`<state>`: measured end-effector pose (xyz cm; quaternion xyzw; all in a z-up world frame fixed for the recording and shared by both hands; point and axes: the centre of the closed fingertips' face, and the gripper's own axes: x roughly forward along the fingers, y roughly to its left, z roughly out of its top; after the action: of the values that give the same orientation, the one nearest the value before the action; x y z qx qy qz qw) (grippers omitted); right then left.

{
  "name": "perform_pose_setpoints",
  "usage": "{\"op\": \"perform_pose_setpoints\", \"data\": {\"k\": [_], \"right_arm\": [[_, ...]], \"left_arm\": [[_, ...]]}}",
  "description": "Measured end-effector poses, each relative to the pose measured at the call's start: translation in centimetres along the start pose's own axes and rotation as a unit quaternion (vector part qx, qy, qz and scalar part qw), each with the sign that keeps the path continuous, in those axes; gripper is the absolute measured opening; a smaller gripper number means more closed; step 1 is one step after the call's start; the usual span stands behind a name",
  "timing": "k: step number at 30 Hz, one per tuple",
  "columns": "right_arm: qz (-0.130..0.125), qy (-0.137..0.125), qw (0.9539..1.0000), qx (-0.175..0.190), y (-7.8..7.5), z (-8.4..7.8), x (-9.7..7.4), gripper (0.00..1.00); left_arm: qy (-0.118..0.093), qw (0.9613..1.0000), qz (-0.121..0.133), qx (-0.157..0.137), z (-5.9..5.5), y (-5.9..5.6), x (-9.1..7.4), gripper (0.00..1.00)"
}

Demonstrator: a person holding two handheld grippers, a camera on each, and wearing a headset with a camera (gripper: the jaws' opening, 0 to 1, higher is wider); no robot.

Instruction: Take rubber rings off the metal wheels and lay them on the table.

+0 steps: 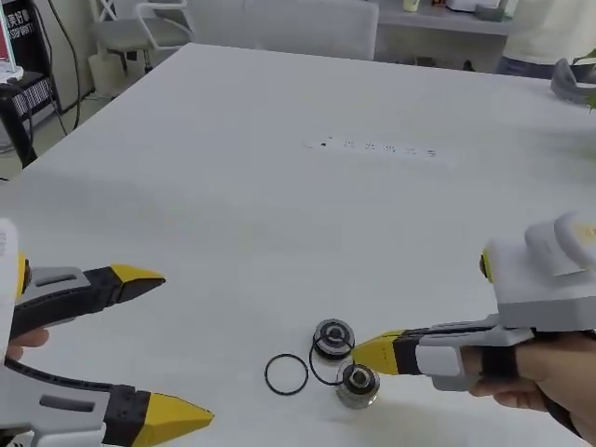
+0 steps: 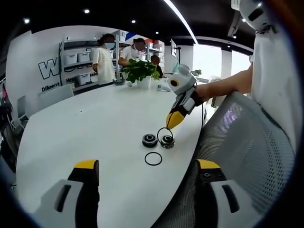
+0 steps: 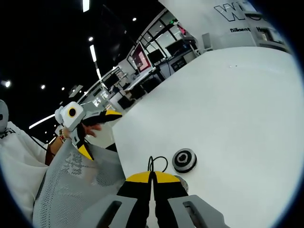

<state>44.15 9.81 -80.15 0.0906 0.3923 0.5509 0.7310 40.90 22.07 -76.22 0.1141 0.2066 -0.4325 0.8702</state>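
Right gripper view: my right claw (image 3: pixel 152 175) is pressed together, pinching a thin black rubber ring (image 1: pixel 313 366) whose loop stands beside the near metal wheel (image 1: pixel 357 384). The second wheel (image 3: pixel 184 160) sits just beyond on the white table (image 1: pixel 279 186). A loose ring (image 1: pixel 286 374) lies flat nearby. My left claw (image 1: pixel 168 345) is spread wide, well apart.

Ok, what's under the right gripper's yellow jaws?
A round metal wheel sits partly beneath the right gripper, whose shut jaws pinch a thin black rubber ring. The jaws cover most of that wheel in the right gripper view.
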Motion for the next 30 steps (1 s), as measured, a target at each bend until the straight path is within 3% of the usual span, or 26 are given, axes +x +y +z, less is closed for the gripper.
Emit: {"op": "perform_pose_setpoints", "data": {"k": [4, 17, 30], "right_arm": [[0.004, -0.005, 1.0000, 0.000, 0.3, 0.3, 0.1, 0.00], [-0.004, 0.022, 0.9996, -0.015, 0.6, -0.3, 1.4, 0.00], [-0.006, 0.025, 0.9993, -0.026, 0.6, -0.4, 2.2, 0.00]], "left_arm": [[-0.002, 1.0000, -0.005, 0.000, 0.1, -0.2, 0.1, 0.84], [-0.015, 0.9998, 0.000, -0.010, 0.3, 0.0, 0.1, 0.98], [-0.005, 0.9999, -0.010, -0.010, -0.1, -0.4, 0.3, 0.99]]}}
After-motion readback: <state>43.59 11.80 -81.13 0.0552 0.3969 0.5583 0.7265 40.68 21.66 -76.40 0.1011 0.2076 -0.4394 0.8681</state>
